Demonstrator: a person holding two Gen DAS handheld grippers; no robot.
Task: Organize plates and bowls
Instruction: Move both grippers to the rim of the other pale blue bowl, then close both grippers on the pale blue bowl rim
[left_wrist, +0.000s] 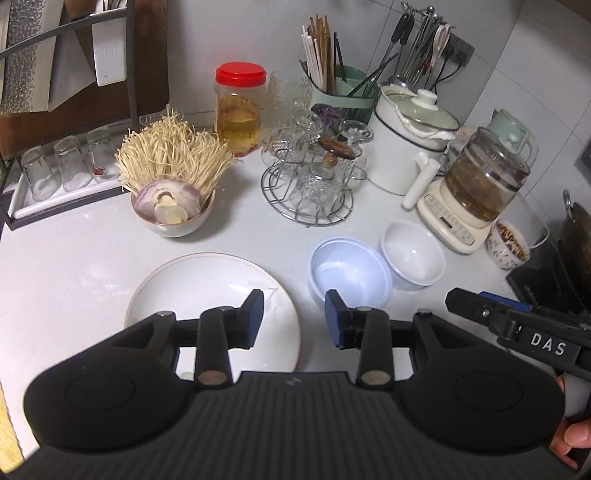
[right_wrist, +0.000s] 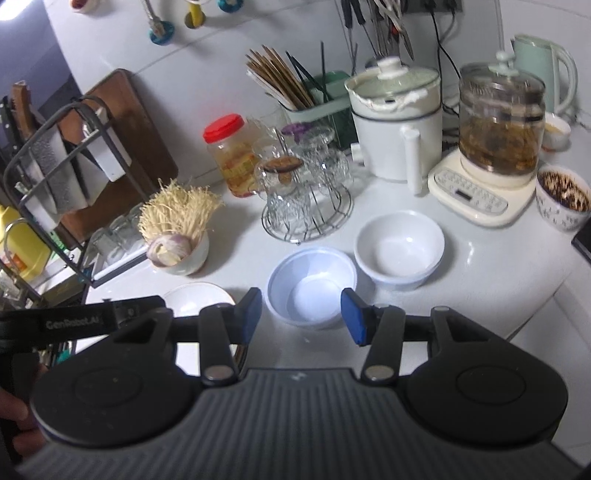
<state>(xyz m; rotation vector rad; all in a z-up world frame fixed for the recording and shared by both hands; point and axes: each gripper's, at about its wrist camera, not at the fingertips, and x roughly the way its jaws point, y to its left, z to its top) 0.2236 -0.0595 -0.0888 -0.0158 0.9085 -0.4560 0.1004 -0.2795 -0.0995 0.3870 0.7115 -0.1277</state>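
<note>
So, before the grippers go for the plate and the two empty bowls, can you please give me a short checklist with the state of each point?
1. Left gripper jaws apart, nothing between them: ok.
2. Right gripper jaws apart, nothing between them: ok.
3. White plate lies flat on the counter, nothing on it: ok.
4. Bluish bowl and white bowl upright and look empty: ok.
5. Gap between the two bowls: cannot tell; their rims look very close or touching.
6. Glass rack and appliance base stand close behind the bowls, little free room: not ok.
</note>
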